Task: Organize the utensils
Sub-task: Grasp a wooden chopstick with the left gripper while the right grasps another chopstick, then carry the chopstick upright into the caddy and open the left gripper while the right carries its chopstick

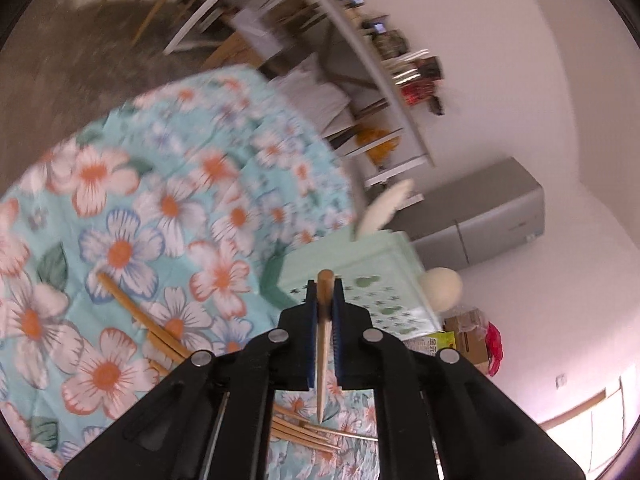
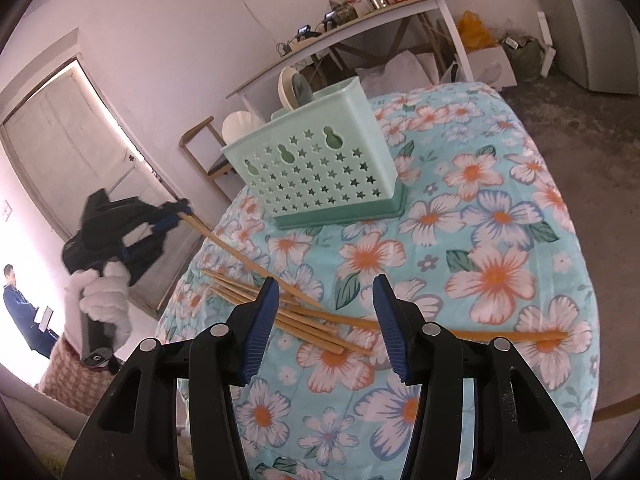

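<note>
Pinching one chopstick [image 1: 325, 344], the left tool [image 1: 325, 300] is hanging above the desk [image 2: 500, 184]; the right tool [image 2: 326, 300] is gaping over the chopstick pile [image 2: 296, 312].

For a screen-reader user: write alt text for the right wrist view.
An open black claw with blue pads hovers over a loose pile of wooden chopsticks on a turquoise floral tablecloth. Behind the pile stands a mint-green plastic utensil basket with star-shaped holes. At left, a white-gloved hand holds a second claw shut on one raised wooden chopstick.
</note>
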Action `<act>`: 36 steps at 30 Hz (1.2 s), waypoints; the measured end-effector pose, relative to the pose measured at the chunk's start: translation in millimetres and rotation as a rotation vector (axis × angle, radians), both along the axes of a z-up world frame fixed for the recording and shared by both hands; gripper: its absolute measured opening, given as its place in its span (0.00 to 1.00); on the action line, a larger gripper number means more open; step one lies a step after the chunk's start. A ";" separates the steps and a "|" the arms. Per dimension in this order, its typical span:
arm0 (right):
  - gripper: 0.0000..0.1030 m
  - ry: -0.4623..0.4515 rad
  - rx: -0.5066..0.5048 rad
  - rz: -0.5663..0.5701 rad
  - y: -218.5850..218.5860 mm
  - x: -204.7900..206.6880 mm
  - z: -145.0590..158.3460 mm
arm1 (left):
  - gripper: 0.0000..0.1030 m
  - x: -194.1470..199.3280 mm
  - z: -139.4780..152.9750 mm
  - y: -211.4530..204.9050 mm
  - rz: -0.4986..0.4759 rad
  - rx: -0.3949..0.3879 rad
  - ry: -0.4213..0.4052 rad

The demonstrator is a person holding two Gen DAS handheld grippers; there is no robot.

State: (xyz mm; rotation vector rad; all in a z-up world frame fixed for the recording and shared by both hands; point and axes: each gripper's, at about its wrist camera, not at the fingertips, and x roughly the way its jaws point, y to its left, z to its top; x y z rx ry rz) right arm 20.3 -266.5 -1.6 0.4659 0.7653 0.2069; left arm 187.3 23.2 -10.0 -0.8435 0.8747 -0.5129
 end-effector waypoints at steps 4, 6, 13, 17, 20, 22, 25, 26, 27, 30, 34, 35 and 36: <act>0.44 -0.001 0.028 -0.007 -2.8 3.7 0.7 | 0.05 -14.0 27.2 11.5 -0.007 0.002 -0.101; 0.42 0.004 0.047 0.002 -1.2 6.7 -0.6 | 0.05 -21.3 39.0 17.3 -0.005 0.017 -0.148; 0.32 0.070 0.021 0.034 15.2 20.9 -13.4 | 0.05 -36.6 57.0 35.8 -0.013 0.018 -0.211; 0.29 0.105 -0.056 0.013 12.1 19.9 -14.4 | 0.05 -42.5 52.6 47.8 -0.020 -0.014 -0.200; 0.29 0.135 0.031 -0.024 -7.3 10.4 -16.3 | 0.05 -44.9 46.8 50.4 -0.033 -0.036 -0.186; 0.29 0.165 0.115 -0.057 -21.3 0.5 -21.8 | 0.06 -45.8 42.7 50.3 -0.041 -0.044 -0.178; 0.29 0.243 0.261 -0.113 -35.8 -12.6 -41.4 | 0.05 -45.3 36.0 48.0 -0.054 -0.050 -0.163; 0.29 0.271 0.297 -0.139 -39.7 -16.3 -50.0 | 0.06 -45.0 34.5 47.0 -0.059 -0.053 -0.159; 0.29 0.293 0.325 -0.169 -43.5 -18.8 -58.1 | 0.06 -44.3 32.9 45.5 -0.065 -0.056 -0.155; 0.30 0.353 0.405 -0.261 -54.7 -19.6 -78.0 | 0.06 -42.1 29.3 41.2 -0.080 -0.061 -0.145; 0.31 0.346 0.584 -0.387 -75.2 -21.1 -92.7 | 0.06 -42.9 29.2 36.4 -0.095 -0.057 -0.146; 0.32 0.342 0.610 -0.418 -80.1 -22.8 -94.0 | 0.06 -42.7 29.0 36.0 -0.096 -0.057 -0.145; 0.32 0.338 0.646 -0.459 -86.6 -26.2 -96.0 | 0.06 -42.4 28.4 35.7 -0.097 -0.060 -0.143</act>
